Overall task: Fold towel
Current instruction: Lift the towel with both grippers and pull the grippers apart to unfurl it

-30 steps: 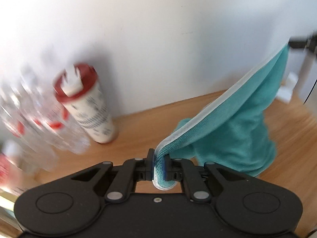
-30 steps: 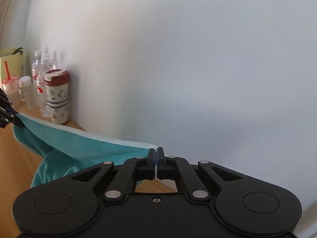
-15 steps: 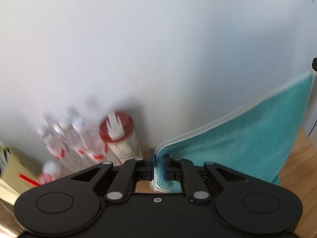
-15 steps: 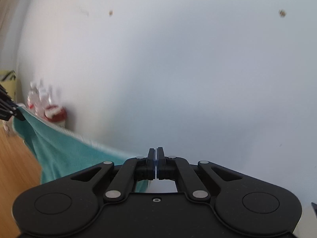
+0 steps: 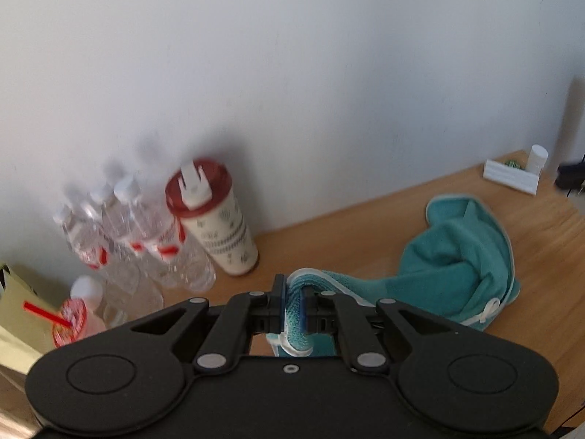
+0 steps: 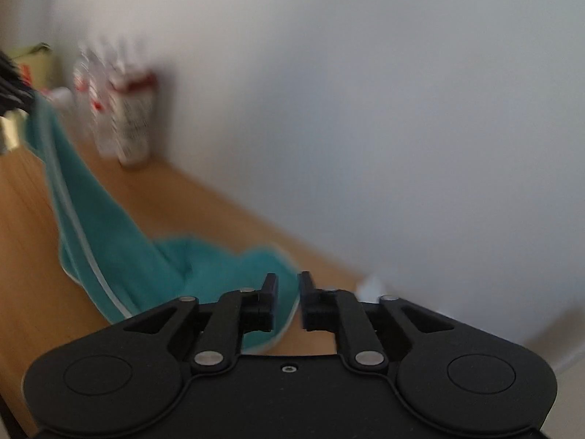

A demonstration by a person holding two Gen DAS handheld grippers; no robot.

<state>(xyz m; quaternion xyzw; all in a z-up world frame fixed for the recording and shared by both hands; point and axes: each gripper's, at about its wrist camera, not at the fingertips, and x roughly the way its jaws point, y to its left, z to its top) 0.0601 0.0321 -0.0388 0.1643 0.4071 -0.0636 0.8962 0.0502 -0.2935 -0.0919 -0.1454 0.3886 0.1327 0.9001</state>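
A teal towel (image 5: 453,256) with a white hem lies crumpled on the wooden table (image 5: 329,234). My left gripper (image 5: 292,303) is shut on one corner of it, the hem bunched between the pads. In the right wrist view the same towel (image 6: 124,252) slopes down from the left gripper at the upper left edge to a heap on the table. My right gripper (image 6: 288,300) stands open just above that heap, with a gap between its fingers and nothing held. This view is blurred.
Against the white wall stand several clear water bottles (image 5: 139,234) and a cream tumbler with a red lid (image 5: 215,219). A red-lidded cup with a straw (image 5: 69,322) and a yellow-green bag (image 5: 18,314) sit at the left. A white holder (image 5: 512,175) stands at the far right.
My right gripper has opened and let go of its towel corner, so the towel has dropped from a taut spread into a heap. Both grippers have come down toward the table.
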